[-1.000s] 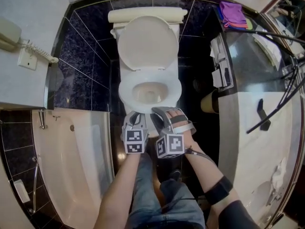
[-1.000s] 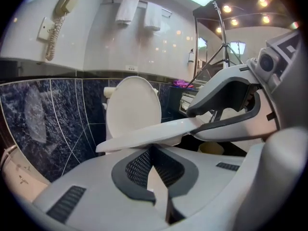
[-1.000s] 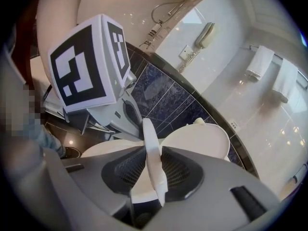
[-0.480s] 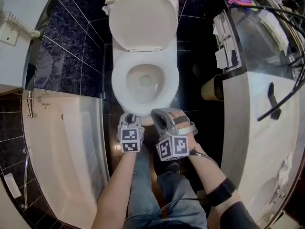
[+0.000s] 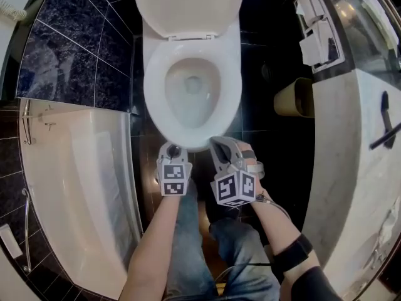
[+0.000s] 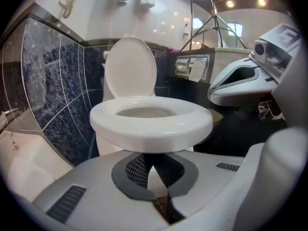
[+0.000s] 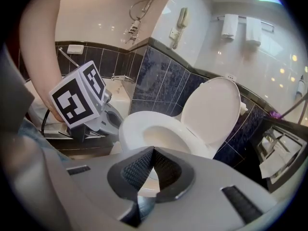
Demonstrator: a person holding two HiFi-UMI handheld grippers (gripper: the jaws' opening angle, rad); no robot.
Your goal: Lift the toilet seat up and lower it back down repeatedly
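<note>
The white toilet has its seat (image 5: pixel 153 86) lying flat on the bowl and its lid (image 5: pixel 188 5) raised against the tank. My left gripper (image 5: pixel 173 150) is shut, its tips just under the seat's front edge (image 6: pixel 151 129); whether they touch it I cannot tell. My right gripper (image 5: pixel 216 144) sits beside it at the front right of the bowl. Its jaws have just been closing and are now shut with nothing between them (image 7: pixel 153 172). In the left gripper view the shut pads (image 6: pixel 139 170) point at the seat front.
A white bathtub (image 5: pixel 81 187) runs along the left. A marble vanity counter (image 5: pixel 351 168) stands on the right, with a paper roll (image 5: pixel 294 98) on its side wall. The floor is dark tile. The person's jeans-clad legs (image 5: pixel 194 243) are below the grippers.
Both grippers have come down to the front of the bowl. The right gripper's jaws have closed. The head view has tilted down, so the toilet sits higher in the picture.
</note>
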